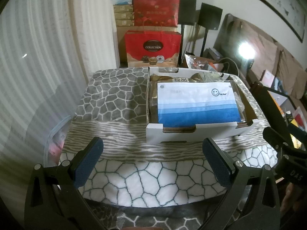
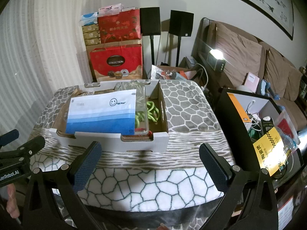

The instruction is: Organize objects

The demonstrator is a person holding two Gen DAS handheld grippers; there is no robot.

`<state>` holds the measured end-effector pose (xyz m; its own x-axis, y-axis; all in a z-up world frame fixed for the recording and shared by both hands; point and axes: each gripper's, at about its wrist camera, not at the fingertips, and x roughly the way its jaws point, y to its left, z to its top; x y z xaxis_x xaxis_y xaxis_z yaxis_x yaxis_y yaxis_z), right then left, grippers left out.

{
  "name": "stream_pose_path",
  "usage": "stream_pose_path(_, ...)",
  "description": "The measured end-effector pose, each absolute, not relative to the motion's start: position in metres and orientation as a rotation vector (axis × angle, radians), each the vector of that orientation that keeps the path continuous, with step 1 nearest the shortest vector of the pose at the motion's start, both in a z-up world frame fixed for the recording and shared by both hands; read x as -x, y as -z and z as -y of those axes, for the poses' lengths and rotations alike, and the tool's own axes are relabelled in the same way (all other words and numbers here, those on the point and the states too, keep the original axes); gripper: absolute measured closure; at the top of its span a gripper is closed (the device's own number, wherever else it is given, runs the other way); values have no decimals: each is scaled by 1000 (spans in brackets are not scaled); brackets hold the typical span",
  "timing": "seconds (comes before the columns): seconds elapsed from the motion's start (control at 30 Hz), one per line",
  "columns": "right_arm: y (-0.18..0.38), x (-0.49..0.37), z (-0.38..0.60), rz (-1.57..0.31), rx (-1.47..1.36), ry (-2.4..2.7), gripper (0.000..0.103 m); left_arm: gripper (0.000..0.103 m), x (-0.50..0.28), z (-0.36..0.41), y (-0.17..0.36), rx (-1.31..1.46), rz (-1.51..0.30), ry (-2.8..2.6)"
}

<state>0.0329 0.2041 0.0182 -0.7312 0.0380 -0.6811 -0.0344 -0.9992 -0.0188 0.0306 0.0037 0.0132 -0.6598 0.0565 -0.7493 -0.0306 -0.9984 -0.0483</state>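
The patterned blanket (image 1: 119, 103) covers the whole table, grey pebble print at the far end, white cracked print near us, and there's bare cloth open to the left of the white cardboard box (image 1: 191, 134) and more in front of it. The box sits toward the right half in the left wrist view, its near wall just beyond the fingertips. Across the top of it lies the blue-and-white mask pack (image 1: 197, 101), smiley printed at its upper right corner, resting over brown packets.

Over to the right wrist view: here the box's right end opens up, and we see green looped cords (image 2: 151, 111) on its floor, hidden from the other camera. More free blanket right of the box, then a black-edged bin of clutter (image 2: 268, 134) beside the table.

Left gripper (image 1: 152, 164) hovers low over the near edge, jaws spread wide, nothing between them. Right gripper (image 2: 149, 164), same story, spread and empty.

Behind: red gift bag (image 1: 152, 48), stacked boxes, two black speakers (image 2: 149, 21), brown sofa (image 2: 239, 53).
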Motion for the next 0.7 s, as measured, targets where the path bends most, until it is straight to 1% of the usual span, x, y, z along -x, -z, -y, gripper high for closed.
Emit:
stream_pose_path(0.47, -18, -33, -203, 8, 1136, -2888, 1, 0, -31, -4, -14, 1276, 42, -2822)
stream_pose_path(0.7, -18, -33, -202, 13, 1141, -2888, 1, 0, -31, -5, -16, 1258, 5, -2832)
